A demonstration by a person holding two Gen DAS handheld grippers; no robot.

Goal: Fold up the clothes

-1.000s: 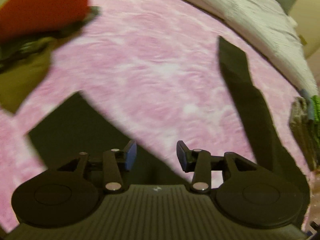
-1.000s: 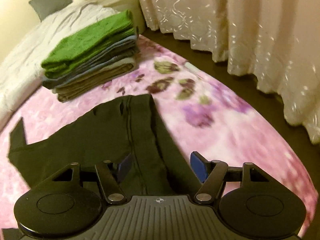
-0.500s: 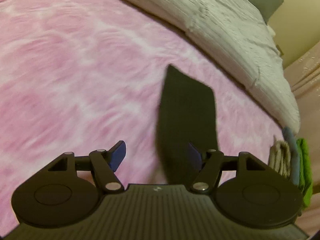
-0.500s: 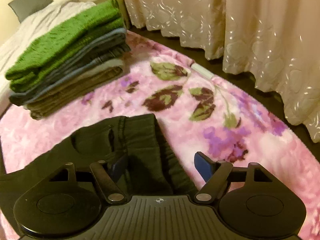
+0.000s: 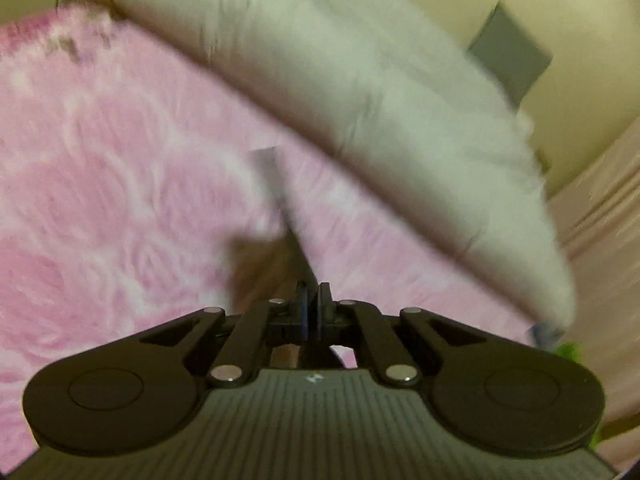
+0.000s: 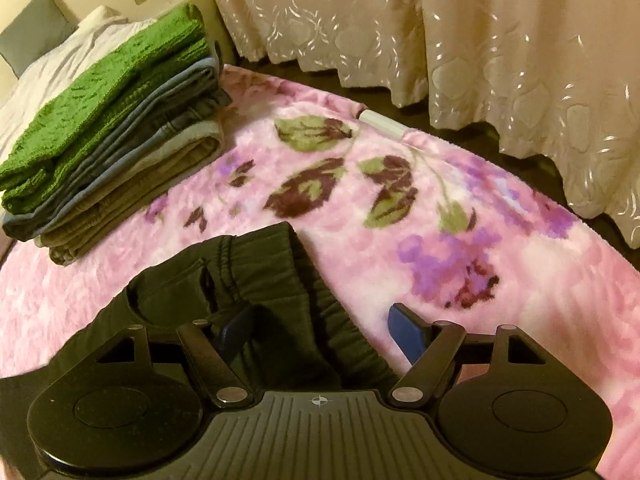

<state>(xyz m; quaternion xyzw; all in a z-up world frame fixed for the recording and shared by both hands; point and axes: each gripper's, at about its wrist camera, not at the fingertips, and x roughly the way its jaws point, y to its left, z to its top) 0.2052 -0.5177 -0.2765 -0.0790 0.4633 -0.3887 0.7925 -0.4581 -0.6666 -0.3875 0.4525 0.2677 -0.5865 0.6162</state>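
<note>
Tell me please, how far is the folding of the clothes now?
Done: a folded stack sits on the pink blanket. In hand: the left gripper has just closed, apparently on the dark trousers' leg end; the right gripper stands open over their waistband. Left: folding these trousers.

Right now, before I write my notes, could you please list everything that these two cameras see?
Fluffy fleece blanket: one, pink with purple flowers and green leaves, under everything.
Stack of folded clothes: one, green knit on top, blue and olive below, far left on the blanket.
Black trousers: one pair, spread on the blanket, waistband nearest the right gripper.
White quilt: one, along the blanket's far edge.
Grey pillow: one, beyond the quilt, by the wall.
Cream embroidered curtains: hanging behind the blanket.
Left gripper: just closed, apparently pinching a blurred dark strip of the trousers.
Right gripper: just opened wider, astride the waistband.
</note>
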